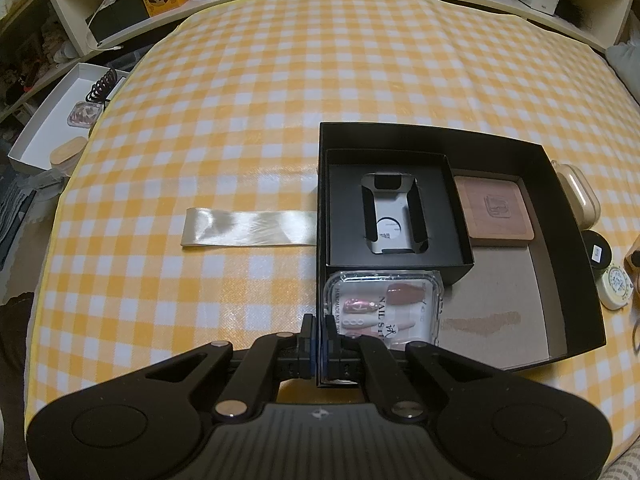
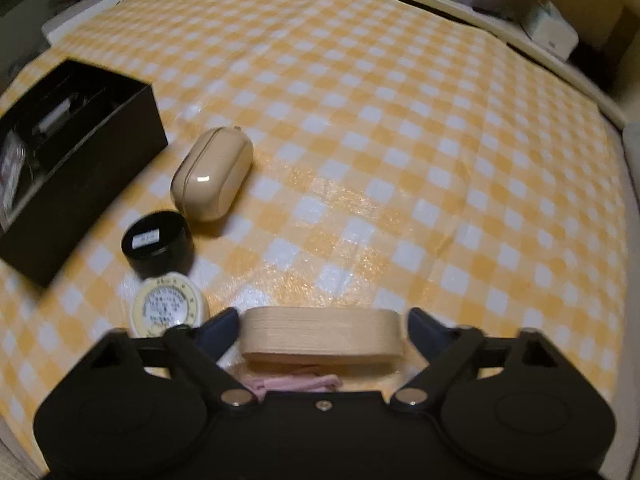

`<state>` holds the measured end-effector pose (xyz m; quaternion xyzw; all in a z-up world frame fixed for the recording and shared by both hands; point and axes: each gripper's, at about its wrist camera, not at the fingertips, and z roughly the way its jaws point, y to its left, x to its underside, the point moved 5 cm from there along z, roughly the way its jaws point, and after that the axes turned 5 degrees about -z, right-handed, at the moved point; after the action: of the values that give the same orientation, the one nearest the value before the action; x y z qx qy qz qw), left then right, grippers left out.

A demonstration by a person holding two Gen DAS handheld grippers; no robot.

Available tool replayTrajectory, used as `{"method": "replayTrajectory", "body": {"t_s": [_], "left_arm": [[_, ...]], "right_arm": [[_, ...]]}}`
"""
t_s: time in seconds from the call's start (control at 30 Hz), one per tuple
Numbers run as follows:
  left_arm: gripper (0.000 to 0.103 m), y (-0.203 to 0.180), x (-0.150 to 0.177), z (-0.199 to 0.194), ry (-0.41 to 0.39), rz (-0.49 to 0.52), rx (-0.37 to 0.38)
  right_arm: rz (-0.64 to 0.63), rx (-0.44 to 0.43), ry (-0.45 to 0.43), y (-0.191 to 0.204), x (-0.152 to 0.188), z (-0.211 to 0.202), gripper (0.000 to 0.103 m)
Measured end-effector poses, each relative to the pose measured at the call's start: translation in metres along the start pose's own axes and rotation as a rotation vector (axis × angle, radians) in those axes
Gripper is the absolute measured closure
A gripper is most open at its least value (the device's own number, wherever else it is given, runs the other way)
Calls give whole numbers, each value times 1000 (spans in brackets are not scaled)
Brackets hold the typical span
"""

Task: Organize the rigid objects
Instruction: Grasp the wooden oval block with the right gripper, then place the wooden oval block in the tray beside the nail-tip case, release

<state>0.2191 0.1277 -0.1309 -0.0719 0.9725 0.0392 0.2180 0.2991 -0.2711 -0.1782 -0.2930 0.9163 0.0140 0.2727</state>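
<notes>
Left wrist view: the left gripper (image 1: 319, 334), fingers clenched on the near-left wall of a black box (image 1: 560, 184), beside a nail-set case (image 1: 384, 308) inside it.

Right wrist view: the right gripper (image 2: 320, 330), fingers spread, straddles a wooden oval box (image 2: 320, 334) near the table's (image 2: 400, 140) near edge, not pressing it.

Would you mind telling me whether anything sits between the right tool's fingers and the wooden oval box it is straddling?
Nothing visible does. The right tool is open around the wooden oval box, with bare gaps on both sides. The cream round tin lies just outside the left finger, not between.
</notes>
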Motion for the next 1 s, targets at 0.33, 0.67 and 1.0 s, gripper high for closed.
{"method": "replayTrajectory", "body": {"t_s": [0.33, 0.67, 1.0], "left_arm": [[100, -1, 0, 0, 0, -1, -1], [100, -1, 0, 0, -1, 0, -2], [100, -3, 0, 0, -1, 2, -3]], "right_arm": [[250, 72, 25, -21, -8, -2, 16], [298, 123, 26, -12, -20, -5, 16], [379, -151, -171, 78, -78, -57, 16]]}}
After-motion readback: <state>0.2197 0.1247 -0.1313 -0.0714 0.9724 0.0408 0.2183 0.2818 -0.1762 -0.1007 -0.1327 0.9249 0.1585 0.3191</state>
